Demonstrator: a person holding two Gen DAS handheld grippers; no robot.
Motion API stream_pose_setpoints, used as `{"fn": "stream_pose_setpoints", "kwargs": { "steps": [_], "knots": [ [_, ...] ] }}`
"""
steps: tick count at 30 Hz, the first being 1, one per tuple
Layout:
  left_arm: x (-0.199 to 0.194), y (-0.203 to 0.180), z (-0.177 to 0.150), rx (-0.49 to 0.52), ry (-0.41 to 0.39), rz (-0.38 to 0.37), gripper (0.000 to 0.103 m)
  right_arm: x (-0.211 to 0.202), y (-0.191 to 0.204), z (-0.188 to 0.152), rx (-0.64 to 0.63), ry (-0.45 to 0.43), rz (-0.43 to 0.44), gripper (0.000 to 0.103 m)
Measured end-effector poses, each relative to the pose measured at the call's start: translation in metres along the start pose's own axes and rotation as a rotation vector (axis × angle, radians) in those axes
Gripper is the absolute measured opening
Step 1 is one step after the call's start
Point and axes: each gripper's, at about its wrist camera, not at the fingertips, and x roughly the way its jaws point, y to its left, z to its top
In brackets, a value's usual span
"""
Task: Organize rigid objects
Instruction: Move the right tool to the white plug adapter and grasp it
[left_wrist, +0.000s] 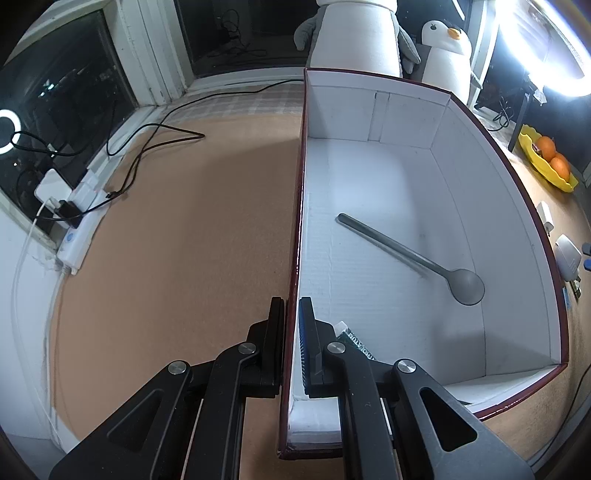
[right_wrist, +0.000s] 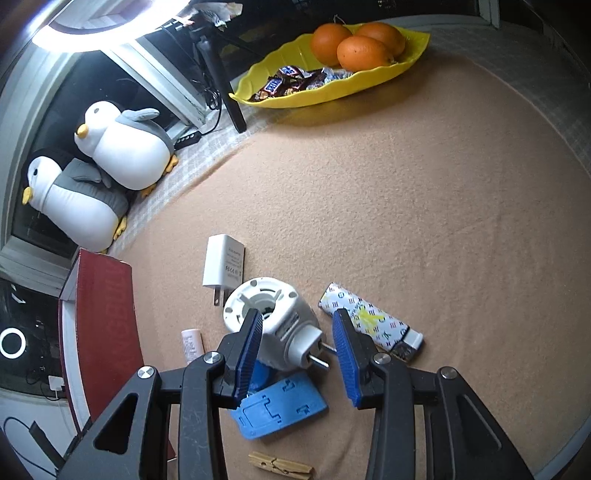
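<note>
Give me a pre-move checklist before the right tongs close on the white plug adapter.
1. Left tongs clamped on box wall: ok.
2. Right tongs open: ok.
3. White plug adapter between the fingers: ok, though off-centre, against the left pad.
4. Lighter outside the right pad: ok.
5. Blue holder under the adapter, could snag: cannot tell.
6. Landing room in the box beside the spoon: ok.

L wrist cam: low, close, looks along box (left_wrist: 406, 206) wall toward window at 12. R wrist cam: higher, angled down over clutter, tray (right_wrist: 332, 85) at 12. Shared: box, penguins (left_wrist: 448, 55), tray
</note>
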Motion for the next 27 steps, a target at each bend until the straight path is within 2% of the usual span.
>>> {"fn": "stream_pose_setpoints", "kwargs": {
  "steps": [14, 17, 27],
  "knots": [
    [0.0, 0.001, 0.0, -0.002, 0.0, 0.0, 0.007, 0.03, 0.006, 0.012, -0.029, 0.083, -0.018, 0.036],
    [0.0, 0.002, 0.0, -0.003, 0.0, 0.0, 0.007, 0.033, 0.006, 0.01, -0.032, 0.094, -0.01, 0.031],
    [0.001, 0.004, 0.0, -0.006, 0.0, 0.001, 0.007, 0.023, 0.003, -0.001, -0.039, 0.064, -0.006, 0.026]
  ]
}}
